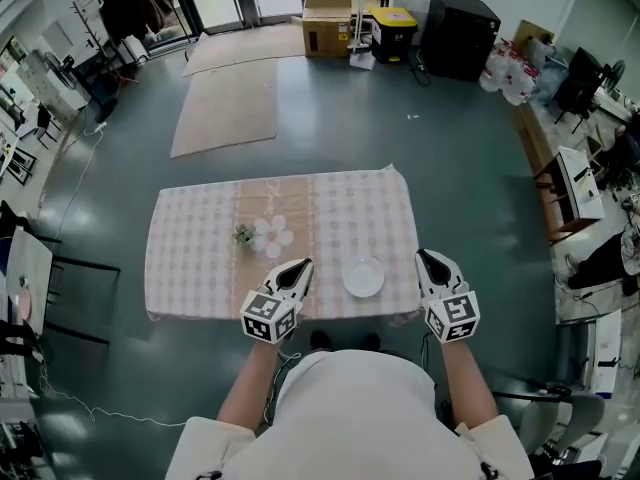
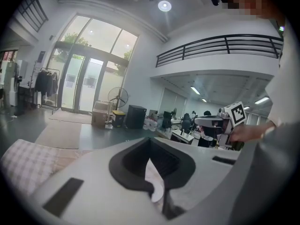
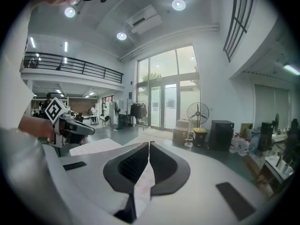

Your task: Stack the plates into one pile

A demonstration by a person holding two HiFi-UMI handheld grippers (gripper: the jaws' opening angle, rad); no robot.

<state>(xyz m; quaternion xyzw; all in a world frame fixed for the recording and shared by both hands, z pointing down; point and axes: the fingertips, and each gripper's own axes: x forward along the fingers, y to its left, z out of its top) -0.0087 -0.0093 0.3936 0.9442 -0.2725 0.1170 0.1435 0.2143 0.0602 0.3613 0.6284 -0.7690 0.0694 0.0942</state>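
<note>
A white plate, or a pile of plates seen from above, lies on the pink checked tablecloth near the table's front edge. My left gripper hovers just left of it, jaws shut and empty. My right gripper is to the right of the plate, over the table's front right corner, also shut with nothing in it. In the left gripper view the left gripper has its dark pads pressed together. The right gripper shows the same in its own view. Both point nearly level, out over the table.
A small flower ornament sits left of the plate on the beige runner. Beyond the table are floor mats, cardboard boxes, a fan and a black cabinet. Desks and chairs line the right side.
</note>
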